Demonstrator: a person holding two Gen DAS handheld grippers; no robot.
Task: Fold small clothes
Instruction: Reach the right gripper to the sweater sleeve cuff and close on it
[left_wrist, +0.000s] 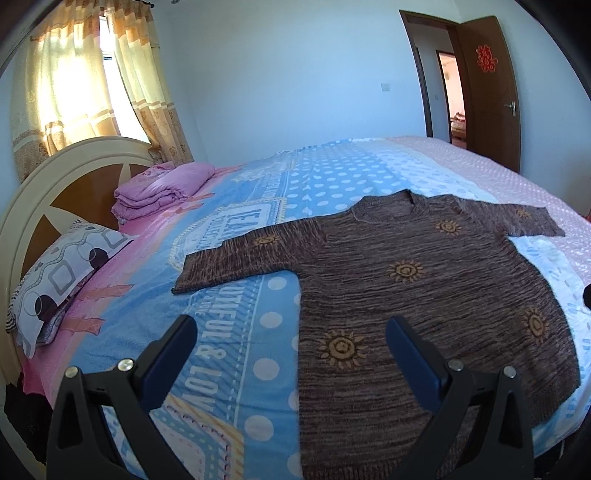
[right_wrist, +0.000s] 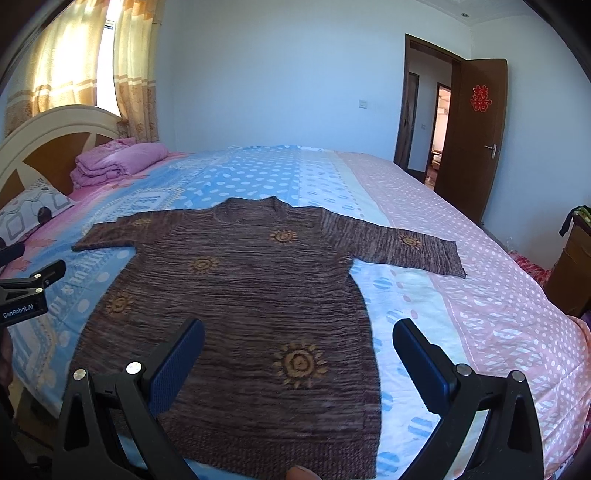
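Both tongs, left (left_wrist: 291, 325) and right (right_wrist: 298, 328), are hovering wide open, empty, over the brown sweater (right_wrist: 236, 295) lying flat on the bed (right_wrist: 480, 280); only the right view is showing the left tongs from outside.

- The brown sweater (left_wrist: 424, 295) has its hem cut off by the left wrist view's bottom edge.
- The right gripper (left_wrist: 587, 295) shows only as a dark sliver at that view's right rim.
- The patterned pillow (right_wrist: 33, 214) is partly cut off at the right wrist view's left rim.

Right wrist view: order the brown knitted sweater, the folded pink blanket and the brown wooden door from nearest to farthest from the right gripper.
1. Brown knitted sweater, spread flat just ahead of the open right gripper.
2. Folded pink blanket, far left by the headboard.
3. Brown wooden door, open, beyond the bed on the right.
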